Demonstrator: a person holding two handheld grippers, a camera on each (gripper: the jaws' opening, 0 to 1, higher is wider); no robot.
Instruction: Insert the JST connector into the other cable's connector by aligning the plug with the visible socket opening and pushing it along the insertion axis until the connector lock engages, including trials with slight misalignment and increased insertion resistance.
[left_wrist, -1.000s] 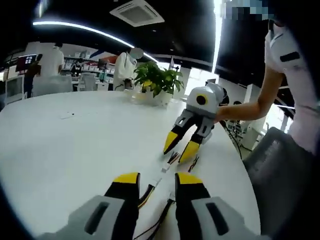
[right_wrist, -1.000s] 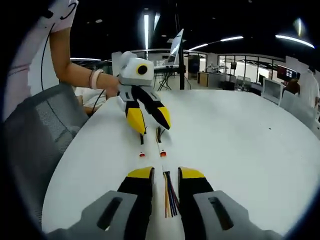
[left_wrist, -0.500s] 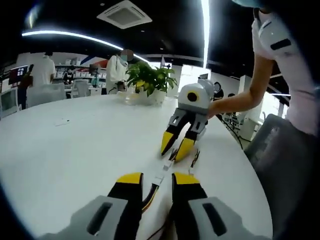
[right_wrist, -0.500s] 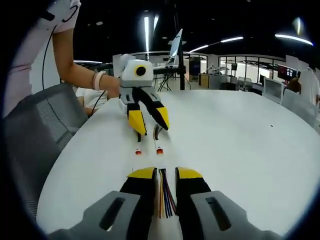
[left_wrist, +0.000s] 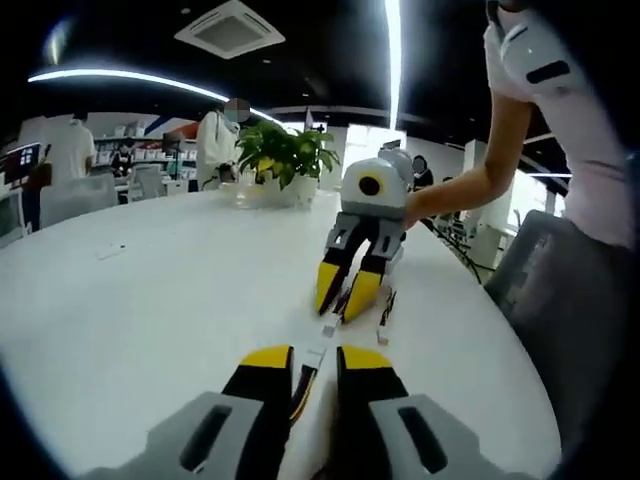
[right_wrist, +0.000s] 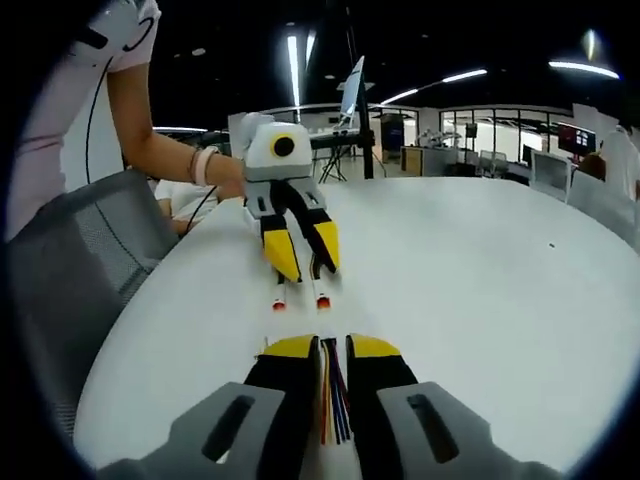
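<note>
JST connector (left_wrist: 316, 356), white, lies on the white table (left_wrist: 150, 300) just ahead of the left gripper (left_wrist: 304, 368), at the end of a bundle of coloured wires (left_wrist: 300, 392) that runs back between that gripper's yellow-tipped jaws; the jaws stand close together about the wires, though whether they actually pinch them cannot be told. In the left gripper view the right gripper (left_wrist: 340, 290) faces the camera from the far side, held in a person's hand (left_wrist: 420, 205), its jaws narrowly apart with a dark cable between them. A second small white connector (left_wrist: 382, 337) lies on the table beside it. A potted plant (left_wrist: 283, 160) stands farther back on the table. In the right gripper view the scene is mirrored — the right gripper (right_wrist: 330, 352) has its jaws drawn in beside a flat band of coloured wires (right_wrist: 329, 400), contact again uncertain, and the left gripper (right_wrist: 304, 268) points toward the camera. Two small red-ended connectors (right_wrist: 300, 298) rest on the table between the two grippers — apart from each other and unmated. A grey mesh chair (right_wrist: 70, 290) stands at the table's edge.
</note>
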